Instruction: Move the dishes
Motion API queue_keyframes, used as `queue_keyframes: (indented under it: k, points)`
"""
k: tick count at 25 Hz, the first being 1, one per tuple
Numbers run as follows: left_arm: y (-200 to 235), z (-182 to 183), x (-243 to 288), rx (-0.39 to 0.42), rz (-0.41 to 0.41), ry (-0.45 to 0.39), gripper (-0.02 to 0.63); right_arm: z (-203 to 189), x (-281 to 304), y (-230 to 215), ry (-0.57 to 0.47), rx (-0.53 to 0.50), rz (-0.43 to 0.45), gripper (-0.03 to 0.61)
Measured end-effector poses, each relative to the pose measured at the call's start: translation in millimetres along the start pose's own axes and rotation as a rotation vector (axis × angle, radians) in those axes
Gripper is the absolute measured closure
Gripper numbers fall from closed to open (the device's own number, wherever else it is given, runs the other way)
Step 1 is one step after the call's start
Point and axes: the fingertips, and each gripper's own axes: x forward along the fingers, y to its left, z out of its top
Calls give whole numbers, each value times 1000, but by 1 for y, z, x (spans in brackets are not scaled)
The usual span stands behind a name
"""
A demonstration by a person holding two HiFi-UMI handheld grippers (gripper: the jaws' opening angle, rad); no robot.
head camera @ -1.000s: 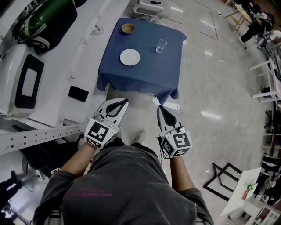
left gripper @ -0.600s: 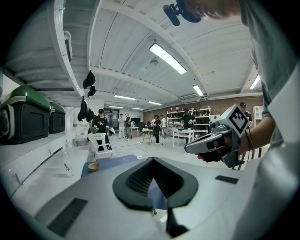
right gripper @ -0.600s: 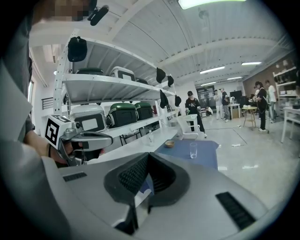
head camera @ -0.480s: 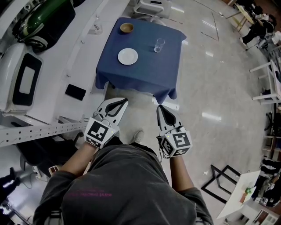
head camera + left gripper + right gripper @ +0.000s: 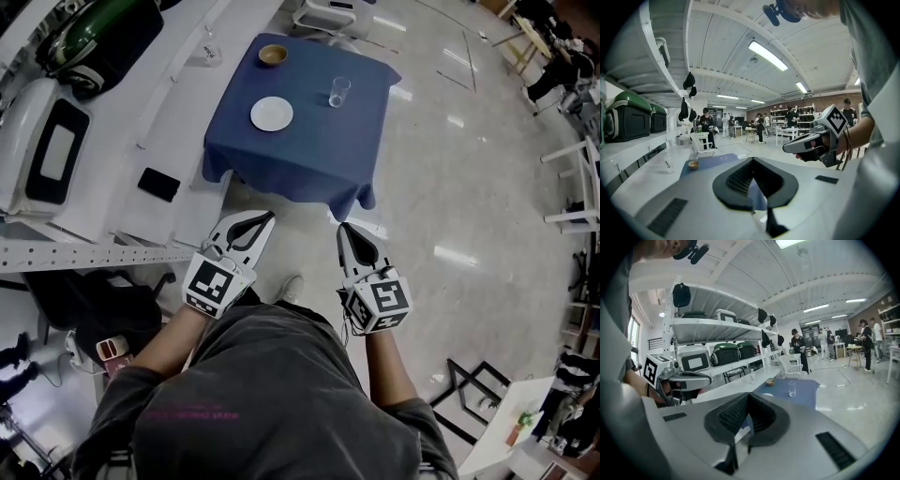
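Both tools are empty and closed: the left gripper (image 5: 266, 218) and the right gripper (image 5: 344, 229) are held side by side in front of the person's waist, each with its jaws pressed together on nothing, both pointing toward 12 o'clock. Straight ahead in that direction, well apart from the tips, stands a small table under a blue cloth (image 5: 314, 159), and the dishes sit on it. A white plate (image 5: 271, 113) lies toward 9 o'clock from the cloth's middle, a small brown bowl (image 5: 273, 54) sits near the far corner at about 11 o'clock, and a clear glass (image 5: 339, 91) stands upright toward 1 o'clock. The three are apart from one another. At 10 o'clock from the grippers runs a white shelf unit (image 5: 112, 211) with a flat black object (image 5: 158, 184) on it and a green case (image 5: 103, 37) farther along. Beyond the table, at 12 o'clock, is a white chair (image 5: 328, 14).
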Motion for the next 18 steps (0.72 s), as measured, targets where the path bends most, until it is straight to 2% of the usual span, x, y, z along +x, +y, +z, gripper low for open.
queue_keyframes:
  k: [10,18]
  points:
    - [-18,-3,7,5,18,16,614,-7,-12,-13,1,12,23,575]
    - [-13,2,22,12,22,4,613,-4,-10,-29,-3,7,12,575]
